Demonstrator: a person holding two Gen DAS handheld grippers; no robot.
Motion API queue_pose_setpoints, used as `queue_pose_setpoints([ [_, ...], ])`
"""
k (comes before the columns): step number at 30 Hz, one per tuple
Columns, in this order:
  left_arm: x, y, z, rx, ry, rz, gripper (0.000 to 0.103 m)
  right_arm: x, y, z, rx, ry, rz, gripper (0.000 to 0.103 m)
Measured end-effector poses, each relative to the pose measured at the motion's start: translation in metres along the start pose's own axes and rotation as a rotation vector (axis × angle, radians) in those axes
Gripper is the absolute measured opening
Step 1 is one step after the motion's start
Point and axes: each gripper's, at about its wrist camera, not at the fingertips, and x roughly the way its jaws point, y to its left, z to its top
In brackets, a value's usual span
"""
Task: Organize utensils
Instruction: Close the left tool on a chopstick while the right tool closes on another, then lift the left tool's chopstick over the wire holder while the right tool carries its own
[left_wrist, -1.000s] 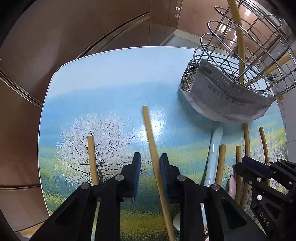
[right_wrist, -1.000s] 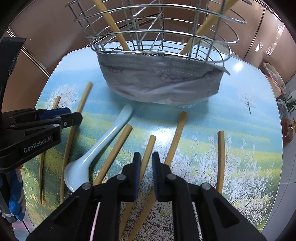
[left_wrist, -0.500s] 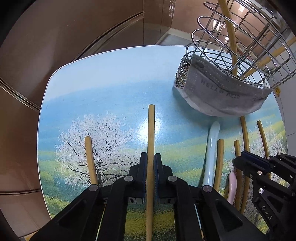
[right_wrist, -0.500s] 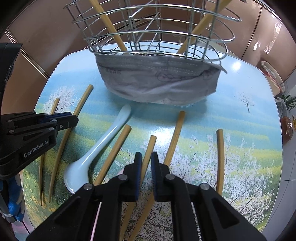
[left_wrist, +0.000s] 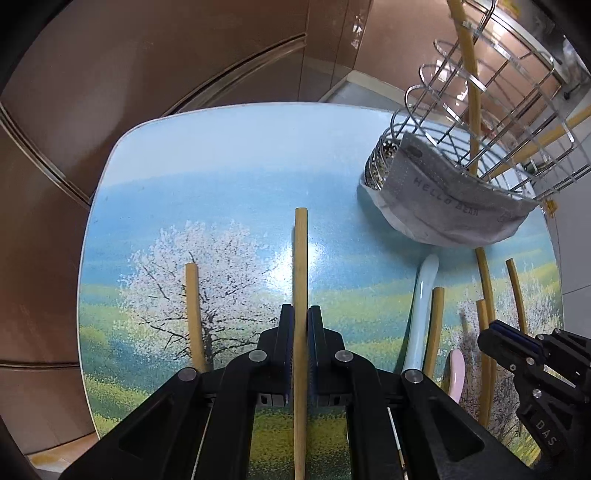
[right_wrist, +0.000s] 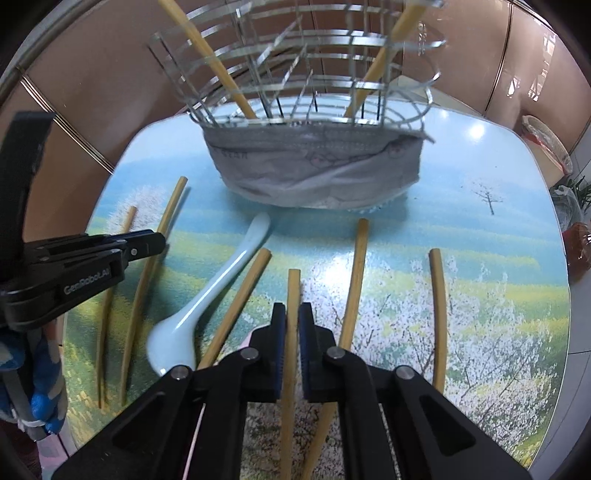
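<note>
My left gripper is shut on a bamboo chopstick that points forward over the painted table. My right gripper is shut on another bamboo chopstick, held a little above the table. Several more chopsticks lie loose, such as one on the left and one on the right. A pale blue ceramic spoon lies between them. The wire utensil basket, wrapped in a grey face mask, stands at the back and holds two chopsticks. The right gripper also shows in the left wrist view.
A pink utensil tip lies beside the spoon. The basket stands at the table's far right in the left wrist view. Brown wall panels surround the table. Bags and a plate sit beyond the right edge.
My left gripper closed on the chopstick between its fingers and straightened it. My right gripper took hold of a chopstick and lifted slightly; the view of the basket blurs with motion.
</note>
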Motion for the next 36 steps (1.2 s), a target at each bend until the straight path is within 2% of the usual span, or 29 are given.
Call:
queue_pose_setpoints([
  [10,-0.052,0.007,-0.016,-0.035,-0.112,-0.044,0.006,-0.065,0.002,-0.031,-0.029,-0.141,0.065,0.006],
  [17,-0.101,0.007,-0.042,-0.04,-0.212,-0.059,0.006,-0.114,0.005,-0.055,-0.043,-0.23,0.094,0.006],
  [30,-0.18,0.004,-0.098,-0.048,-0.344,-0.074,0.006,-0.19,0.034,-0.098,-0.082,-0.374,0.1,0.006],
  [36,-0.223,-0.002,-0.103,-0.036,-0.43,-0.093,0.006,-0.231,0.045,-0.1,-0.108,-0.453,0.098,0.006],
])
